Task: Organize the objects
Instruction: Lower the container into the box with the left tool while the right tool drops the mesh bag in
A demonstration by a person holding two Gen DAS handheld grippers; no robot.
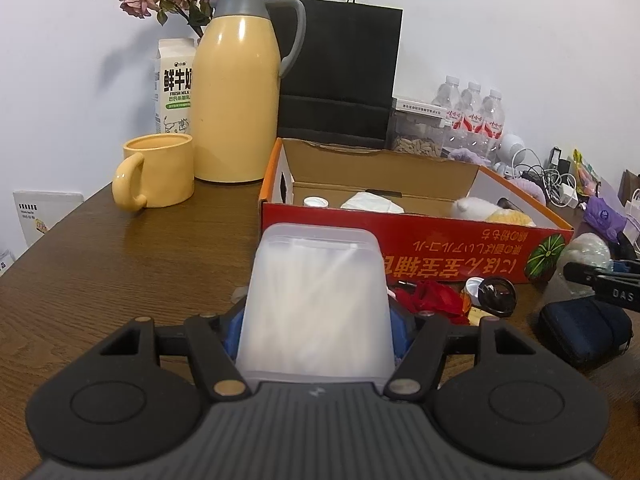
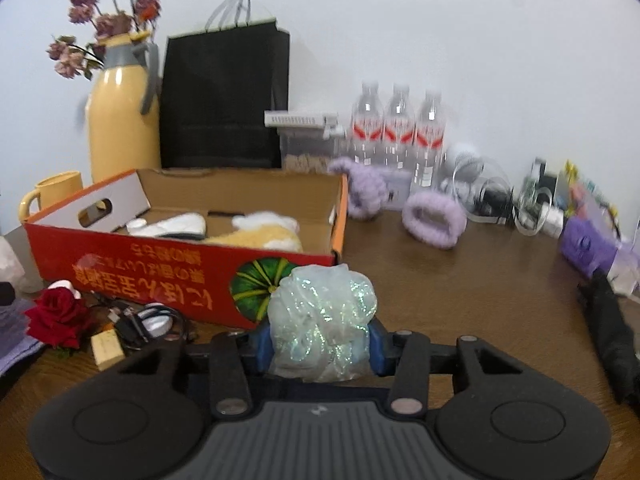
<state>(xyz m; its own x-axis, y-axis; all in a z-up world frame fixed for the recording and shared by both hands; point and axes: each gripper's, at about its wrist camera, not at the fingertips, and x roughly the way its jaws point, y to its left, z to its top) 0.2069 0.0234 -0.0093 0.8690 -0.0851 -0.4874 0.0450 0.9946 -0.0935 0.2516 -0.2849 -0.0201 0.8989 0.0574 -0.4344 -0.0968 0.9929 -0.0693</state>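
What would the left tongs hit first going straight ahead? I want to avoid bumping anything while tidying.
Probably the near red wall of the open cardboard box: it lies directly beyond the translucent white plastic container held in the left tongs. That container would touch first; depth is hard to judge.

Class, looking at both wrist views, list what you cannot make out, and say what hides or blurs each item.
- Left view: left gripper fingertips, hidden behind the frosted tub.
- Left view: the box floor, screened by its front wall.
- Right view: bottle labels, blurred.
- Right view: cables at the far edge, smeared.
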